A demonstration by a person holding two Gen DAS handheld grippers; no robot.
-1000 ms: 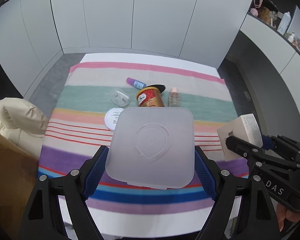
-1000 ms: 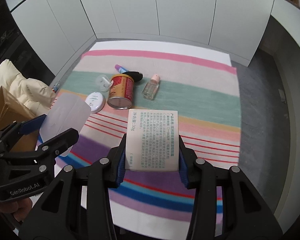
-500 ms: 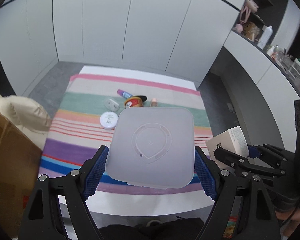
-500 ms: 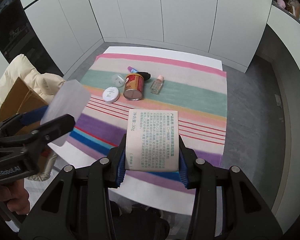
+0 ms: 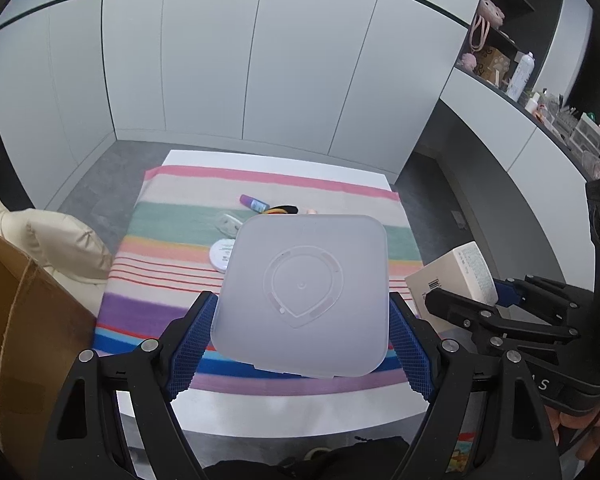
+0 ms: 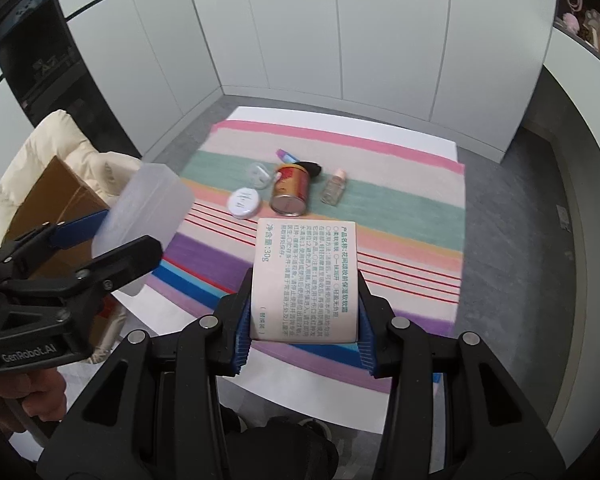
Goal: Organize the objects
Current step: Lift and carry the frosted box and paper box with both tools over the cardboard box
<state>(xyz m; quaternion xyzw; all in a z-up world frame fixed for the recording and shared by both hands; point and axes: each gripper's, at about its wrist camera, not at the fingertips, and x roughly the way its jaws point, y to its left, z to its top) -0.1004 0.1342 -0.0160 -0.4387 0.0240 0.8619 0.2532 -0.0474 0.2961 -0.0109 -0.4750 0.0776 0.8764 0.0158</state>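
My left gripper (image 5: pixel 302 346) is shut on a frosted white square plastic box (image 5: pixel 304 294), held well above the table; the same box (image 6: pixel 146 210) shows at the left of the right wrist view. My right gripper (image 6: pixel 304 334) is shut on a cream carton with printed text (image 6: pixel 306 276), which appears again as the carton (image 5: pixel 452 276) at the right of the left wrist view. On the striped cloth (image 6: pixel 400 216) lie a red and gold can (image 6: pixel 290 194), a white round compact (image 6: pixel 244 202), a clear lid (image 6: pixel 258 174), a small clear bottle (image 6: pixel 334 188) and a purple tube (image 6: pixel 286 156).
A cardboard box (image 6: pixel 52 204) and a cream padded jacket (image 6: pixel 56 140) sit left of the table. White cabinet doors (image 5: pixel 260 80) stand behind it. A shelf with bottles (image 5: pixel 520 72) runs along the right. Grey floor (image 6: pixel 520 240) surrounds the table.
Both grippers have risen and drawn back from the table with their loads; the table now looks smaller and its near edge is in view. Neither grip has altered.
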